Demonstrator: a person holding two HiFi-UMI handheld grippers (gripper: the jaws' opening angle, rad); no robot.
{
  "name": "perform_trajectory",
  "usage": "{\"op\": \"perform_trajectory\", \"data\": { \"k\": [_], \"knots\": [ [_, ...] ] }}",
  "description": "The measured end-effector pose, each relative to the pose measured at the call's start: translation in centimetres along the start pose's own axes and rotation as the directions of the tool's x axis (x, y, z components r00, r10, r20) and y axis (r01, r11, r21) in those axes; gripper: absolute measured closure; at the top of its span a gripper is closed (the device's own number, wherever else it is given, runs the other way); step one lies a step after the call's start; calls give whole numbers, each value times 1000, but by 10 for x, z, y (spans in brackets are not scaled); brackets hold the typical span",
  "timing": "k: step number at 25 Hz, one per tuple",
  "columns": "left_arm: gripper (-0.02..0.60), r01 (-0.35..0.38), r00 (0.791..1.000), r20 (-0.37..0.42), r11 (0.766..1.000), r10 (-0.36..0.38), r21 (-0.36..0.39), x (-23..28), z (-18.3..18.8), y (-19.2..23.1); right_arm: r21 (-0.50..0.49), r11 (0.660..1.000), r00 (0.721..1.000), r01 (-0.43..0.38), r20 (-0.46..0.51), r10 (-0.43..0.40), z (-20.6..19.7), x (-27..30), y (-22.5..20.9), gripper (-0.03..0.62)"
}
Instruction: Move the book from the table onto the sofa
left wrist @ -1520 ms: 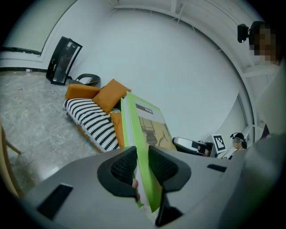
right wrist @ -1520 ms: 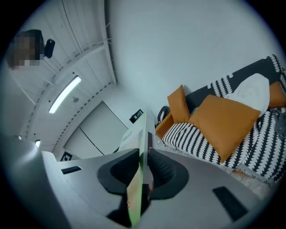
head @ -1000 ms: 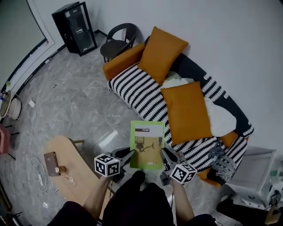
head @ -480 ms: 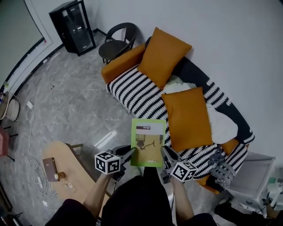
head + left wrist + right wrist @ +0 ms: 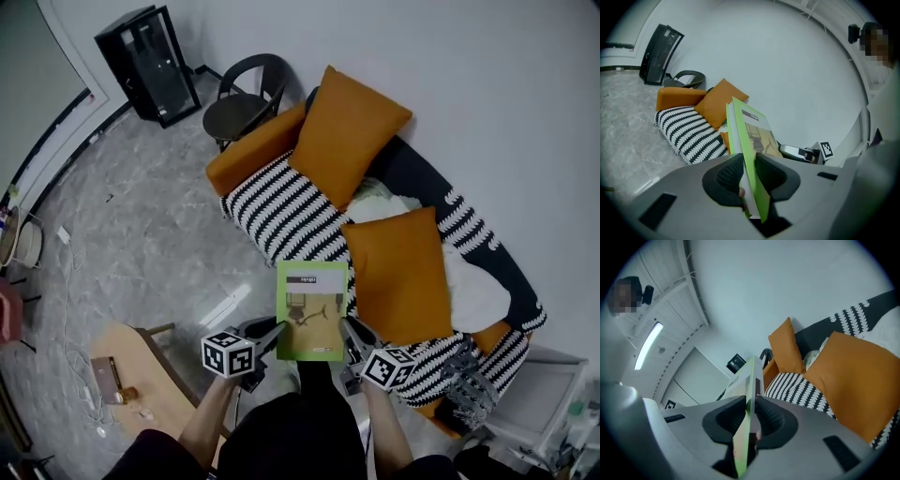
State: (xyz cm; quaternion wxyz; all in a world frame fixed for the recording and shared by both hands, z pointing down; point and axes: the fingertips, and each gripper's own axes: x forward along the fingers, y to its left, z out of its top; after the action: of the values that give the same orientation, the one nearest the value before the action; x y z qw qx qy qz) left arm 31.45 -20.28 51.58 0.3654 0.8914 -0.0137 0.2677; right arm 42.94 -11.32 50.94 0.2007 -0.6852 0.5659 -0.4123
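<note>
Grips the book (image 5: pixel 312 310) from both sides, fingers (image 5: pixel 727 177) of left gripper (image 5: pixel 278 329) and right gripper (image 5: pixel 348 326) clamped on its edges. Holds it off the counter (image 5: pixel 155 389), airborne by the front edge of the sofa (image 5: pixel 281 202). Remains to lower it onto the seat and let go.

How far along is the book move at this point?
Done: the book is off the table, clamped on either side by the left tongs and right tongs. In hand: it is held in the air at the front edge of the sofa. Left: lay it on the striped seat and release.
</note>
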Motion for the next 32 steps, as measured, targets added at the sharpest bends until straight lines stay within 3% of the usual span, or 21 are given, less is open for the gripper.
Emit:
{"op": "perform_trajectory", "data": {
  "k": [6, 16, 32],
  "knots": [
    [491, -34, 999, -26, 999, 34, -22, 52, 38, 35, 28, 1000, 999, -7, -44, 9, 38, 53, -43, 505],
    [491, -70, 996, -50, 998, 69, 1, 138, 91, 107, 75, 997, 996, -16, -81, 23, 76, 143, -121, 505],
    [491, -15, 992, -128, 1000, 15, 3, 217, 118, 225, 153, 986, 996, 72, -70, -62, 65, 254, -203, 505]
  ]
}}
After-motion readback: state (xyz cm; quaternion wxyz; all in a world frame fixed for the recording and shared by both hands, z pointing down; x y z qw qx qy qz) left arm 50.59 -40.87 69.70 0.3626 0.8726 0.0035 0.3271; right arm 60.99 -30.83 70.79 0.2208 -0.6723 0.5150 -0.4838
